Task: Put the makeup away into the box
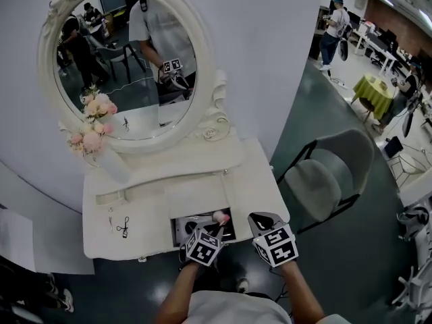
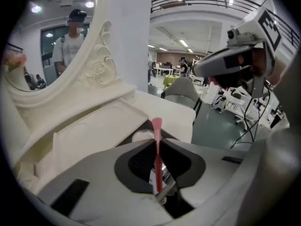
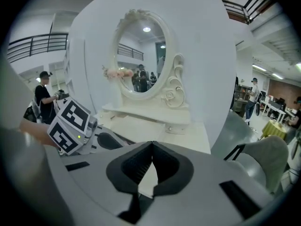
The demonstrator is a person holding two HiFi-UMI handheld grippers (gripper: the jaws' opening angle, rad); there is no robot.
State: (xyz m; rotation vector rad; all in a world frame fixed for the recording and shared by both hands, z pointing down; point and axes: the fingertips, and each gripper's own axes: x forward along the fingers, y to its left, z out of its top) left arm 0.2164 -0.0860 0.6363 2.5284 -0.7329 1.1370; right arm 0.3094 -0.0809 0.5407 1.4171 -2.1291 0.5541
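The makeup stick (image 2: 157, 160) is slim and pink with a flared tip. It is clamped in the narrowed jaws of the left gripper (image 2: 155, 142) and points far along them, its tip over the open box (image 1: 187, 225) in the dressing table (image 1: 152, 208). Only its own view shows the right gripper (image 3: 151, 147) closed on nothing, while the head view shows both grippers at the table's near edge.

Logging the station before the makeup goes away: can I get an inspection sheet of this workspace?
surface: white vanity table, oval mirror behind.
job's things: pink applicator in left gripper; open box in the tabletop holds items.
clutter: eyelash curler, flowers at left.
grippers: left gripper shut on pink applicator; right gripper shut, empty.
cables: loose cables on floor beyond table.
surroundings: grey chair, people beyond.
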